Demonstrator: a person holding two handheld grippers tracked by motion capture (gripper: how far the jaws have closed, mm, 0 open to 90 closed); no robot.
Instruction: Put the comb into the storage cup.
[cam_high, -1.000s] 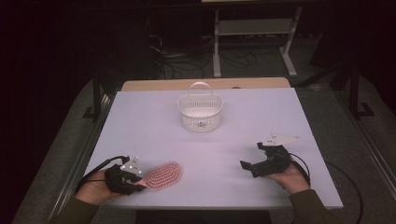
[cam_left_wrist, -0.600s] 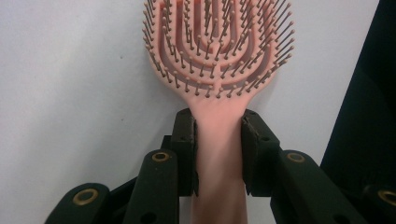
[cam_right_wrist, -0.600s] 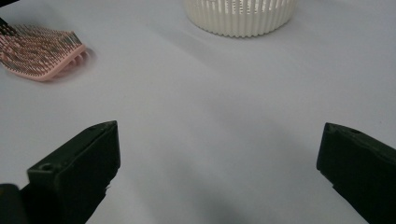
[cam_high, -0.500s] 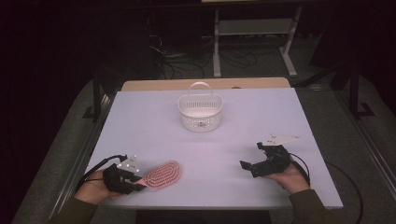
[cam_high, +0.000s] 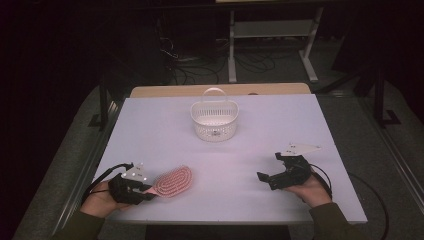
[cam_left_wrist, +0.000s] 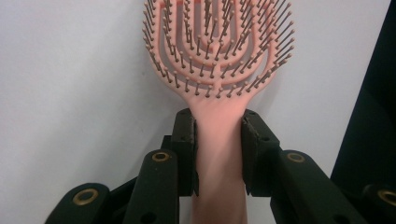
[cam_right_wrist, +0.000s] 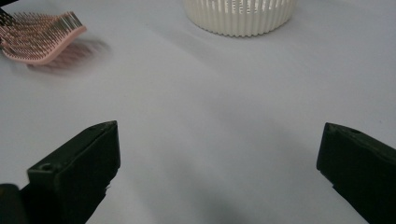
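white table (cam_high: 165, 125), near edge toward the person; white basket (cam_high: 214, 121) stands mid-table toward the far side, handle up, looks empty. pink brush (cam_high: 173, 181) at the near left corner, bristles up, head pointing toward the middle of the table; in the right gripper view its head (cam_right_wrist: 39, 39) seems lifted a little off the surface, shadow beneath. step, as i judge it: brush gripped, carry to the basket not yet begun. next move calls for a lift clear of the table, a swing forward and right, then a release over the basket rim. left gripper (cam_left_wrist: 218, 133) narrow, pads clamped on the brush handle just below the head. right gripper (cam_high: 276, 168) wide, holding nothing, low over bare table at near right.
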